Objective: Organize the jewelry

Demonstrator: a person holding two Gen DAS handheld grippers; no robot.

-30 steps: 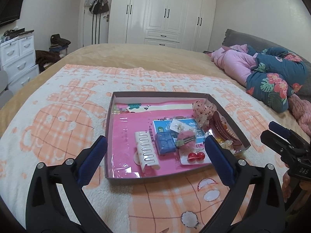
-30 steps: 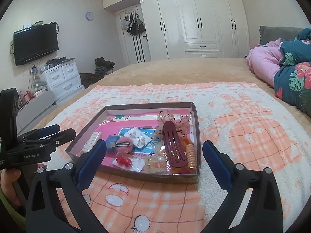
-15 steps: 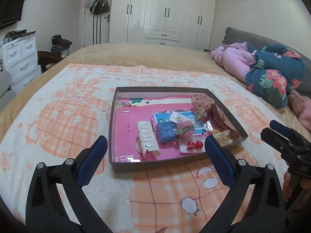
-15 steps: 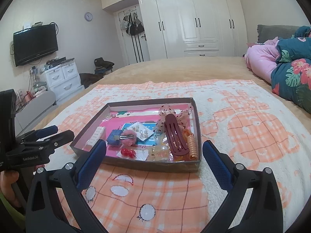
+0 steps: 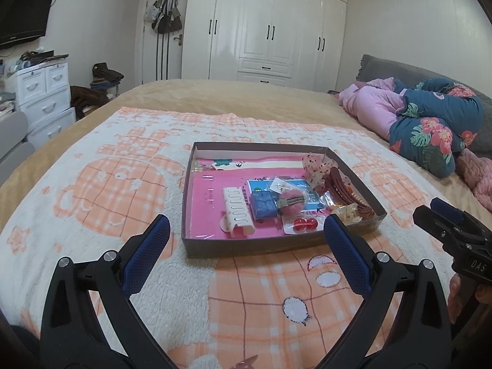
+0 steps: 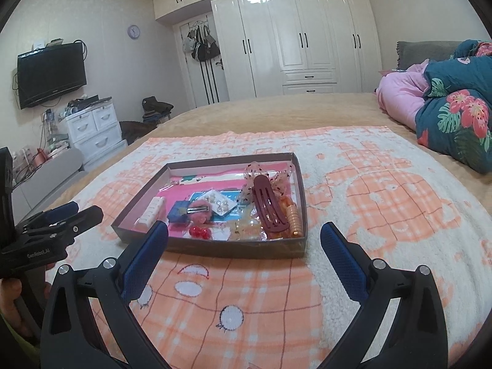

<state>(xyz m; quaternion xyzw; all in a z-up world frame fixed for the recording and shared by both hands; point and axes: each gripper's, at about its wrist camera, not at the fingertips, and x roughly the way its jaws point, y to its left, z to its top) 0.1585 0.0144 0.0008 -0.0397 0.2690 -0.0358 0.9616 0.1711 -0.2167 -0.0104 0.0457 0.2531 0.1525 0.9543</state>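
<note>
- A shallow box [image 5: 278,247] of jewelry is seen on a peach-and-white blanket [image 5: 98,184] spread over a bed [image 5: 233,98].
- The left gripper [image 5: 246,240] is held released, nothing between its fingers [image 5: 147,252]; the box lies just ahead of them, between the two tips.
- The right gripper [image 6: 244,241] is likewise spread wide and empty, with the box just beyond its fingers [image 6: 144,255] and slightly left of centre.
- Inside the box, a white comb [image 5: 236,212], a blue case [image 5: 263,204], a pink fluffy clip [image 5: 292,203] and red beads [image 5: 304,224] are gathered toward the near right part of a pink lining.
- A maroon clip [image 6: 270,204] is laid along the box's right side, next to an orange coil [image 6: 293,216].
- Beyond the fingers, a white wardrobe [image 5: 276,30] fills the far wall, with bags [image 5: 164,15] hung on a door to its left.
- To the far left, a white drawer unit [image 6: 95,129] stands under a wall television [image 6: 50,73]; a round clock [image 6: 133,31] is mounted higher up.
- To the right, pink and floral bedding [image 5: 430,123] is heaped against a grey headboard [image 5: 393,69].
</note>
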